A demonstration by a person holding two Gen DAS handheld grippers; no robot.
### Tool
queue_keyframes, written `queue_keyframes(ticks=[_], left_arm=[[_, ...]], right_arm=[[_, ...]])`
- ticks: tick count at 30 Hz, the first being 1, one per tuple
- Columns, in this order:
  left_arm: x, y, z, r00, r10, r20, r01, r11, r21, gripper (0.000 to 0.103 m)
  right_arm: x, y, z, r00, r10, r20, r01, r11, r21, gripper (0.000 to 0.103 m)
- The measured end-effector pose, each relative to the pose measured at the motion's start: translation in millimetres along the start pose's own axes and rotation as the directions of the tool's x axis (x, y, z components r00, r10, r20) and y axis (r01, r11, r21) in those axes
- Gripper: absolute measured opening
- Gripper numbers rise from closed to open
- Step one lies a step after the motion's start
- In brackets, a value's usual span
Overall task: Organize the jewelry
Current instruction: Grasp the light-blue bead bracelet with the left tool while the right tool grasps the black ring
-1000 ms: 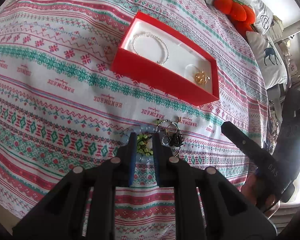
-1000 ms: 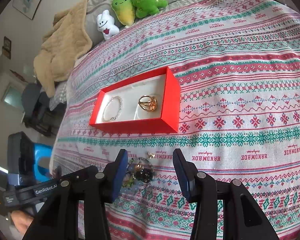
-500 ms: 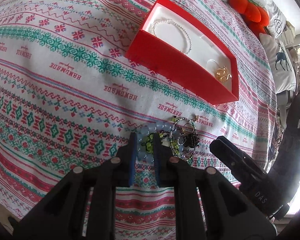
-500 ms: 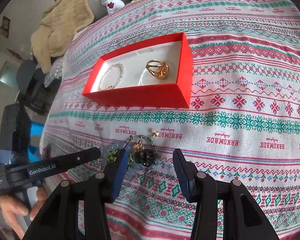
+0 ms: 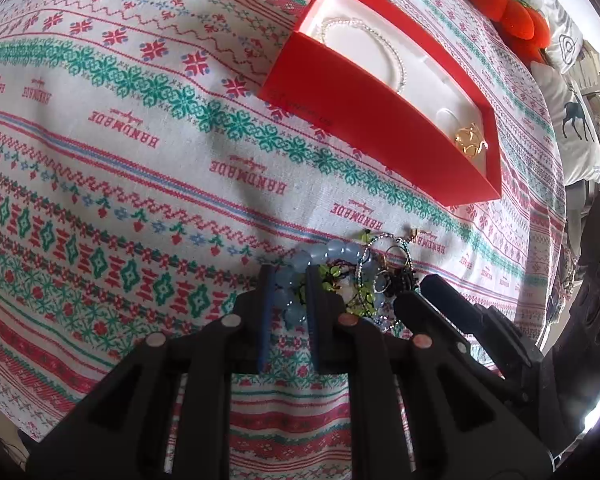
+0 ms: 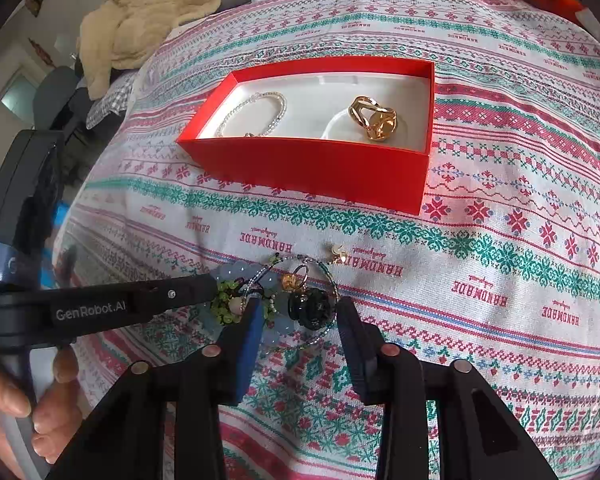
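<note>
Tangled heap of bead bracelets and rings (image 6: 276, 300) on the striped patterned bedspread (image 5: 140, 152), near the red cardboard box (image 6: 312, 168). Left gripper (image 5: 286, 296) pinching pale blue beads (image 5: 290, 304). Right gripper (image 6: 296, 320) half open, just been closing around a black ring (image 6: 310, 308). Might drag the whole knot along

Bright, soft daylight; blown-out glare at 4 o'clock in the left view. Shadows are faint. Fisheye bends the edges, corners black; focus sharp.
</note>
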State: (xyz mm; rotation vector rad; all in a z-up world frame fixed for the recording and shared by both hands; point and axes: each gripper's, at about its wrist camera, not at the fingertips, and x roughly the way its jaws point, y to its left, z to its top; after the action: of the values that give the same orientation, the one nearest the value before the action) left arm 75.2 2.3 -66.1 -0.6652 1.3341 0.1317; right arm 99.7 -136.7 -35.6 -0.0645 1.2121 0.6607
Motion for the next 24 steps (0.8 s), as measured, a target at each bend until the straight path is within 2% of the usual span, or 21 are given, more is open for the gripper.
queue_keyframes(ticks=[3,8,13,20,22,24], left_arm=[[1,-2,0,1.000,0.002,0.003,-0.002,1.000,0.008,0.015],[-5,-6,0,1.000,0.001,0.028,-0.001,1.000,0.021,0.012],[-24,-9,-3,0.995,-0.062,0.082,0.060,0.998,0.030,0.012],[-47,-14,-9,0.985,-0.117,0.126,0.109,0.992,0.071,0.011],[-56,-19,-11,0.979,-0.151,0.139,0.138,0.986,0.094,0.000],[-68,-25,-14,0.970,-0.181,0.163,0.162,0.979,0.125,0.000]], right_arm=[[6,3,1,1.000,-0.027,-0.010,0.027,0.999,-0.023,0.021],[8,11,1,1.000,-0.029,0.000,0.029,0.999,-0.045,0.021],[-9,13,1,0.999,0.009,0.039,-0.007,0.999,-0.050,0.021],[-25,2,4,0.997,0.003,0.076,-0.002,1.000,-0.014,0.021],[-31,-3,5,0.996,0.001,0.090,-0.001,1.000,-0.001,0.021],[-33,-5,6,0.995,0.004,0.099,-0.005,1.000,0.007,0.021]])
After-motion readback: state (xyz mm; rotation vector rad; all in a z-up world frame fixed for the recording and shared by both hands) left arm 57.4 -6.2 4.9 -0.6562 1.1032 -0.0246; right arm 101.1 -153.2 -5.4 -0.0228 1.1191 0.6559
